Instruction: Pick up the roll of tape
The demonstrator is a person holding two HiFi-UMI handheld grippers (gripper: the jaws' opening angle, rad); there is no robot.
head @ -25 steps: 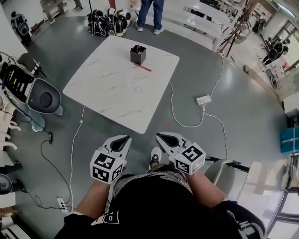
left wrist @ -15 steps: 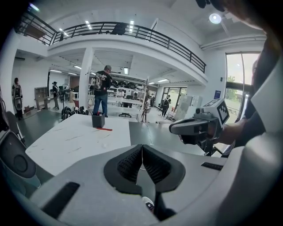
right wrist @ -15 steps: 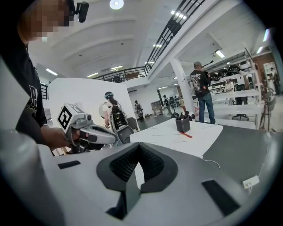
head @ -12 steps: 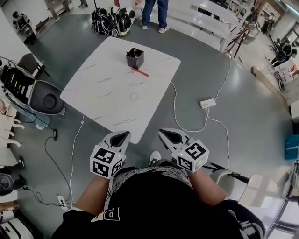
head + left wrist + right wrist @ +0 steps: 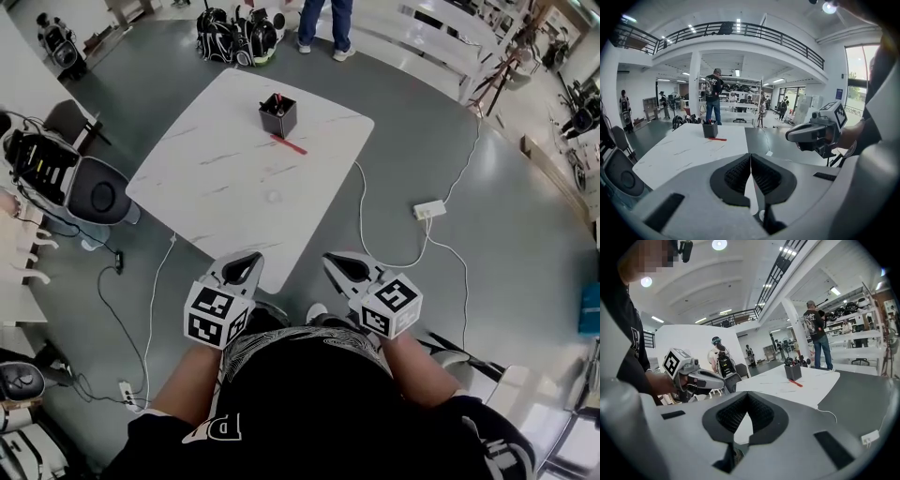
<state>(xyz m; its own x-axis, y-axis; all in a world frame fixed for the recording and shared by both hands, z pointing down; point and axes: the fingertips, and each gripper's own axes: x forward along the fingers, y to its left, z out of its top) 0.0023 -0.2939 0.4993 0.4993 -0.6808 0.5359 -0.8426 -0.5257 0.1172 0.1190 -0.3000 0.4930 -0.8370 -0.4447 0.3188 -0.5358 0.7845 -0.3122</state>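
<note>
The roll of tape [image 5: 273, 196] shows only as a small pale ring on the white marble table [image 5: 206, 178], near its middle. I cannot make it out in either gripper view. My left gripper [image 5: 246, 265] hovers at the table's near corner, shut with nothing in it; its jaws meet in the left gripper view [image 5: 750, 157]. My right gripper [image 5: 336, 263] is level with it just off the corner, also shut and empty [image 5: 748, 397]. Each gripper sees the other beside it: the right gripper [image 5: 792, 136], the left gripper [image 5: 729, 380].
A black pen holder [image 5: 277, 115] and a red pen [image 5: 289, 144] lie at the table's far side. A dark chair [image 5: 98, 190] stands left of the table. A power strip [image 5: 431, 209] and cables lie on the floor to the right. A person [image 5: 323, 23] and bags [image 5: 234, 33] are beyond.
Both grippers have come forward together, so the table's near corner now lies right at their tips. Their jaws stayed shut.
</note>
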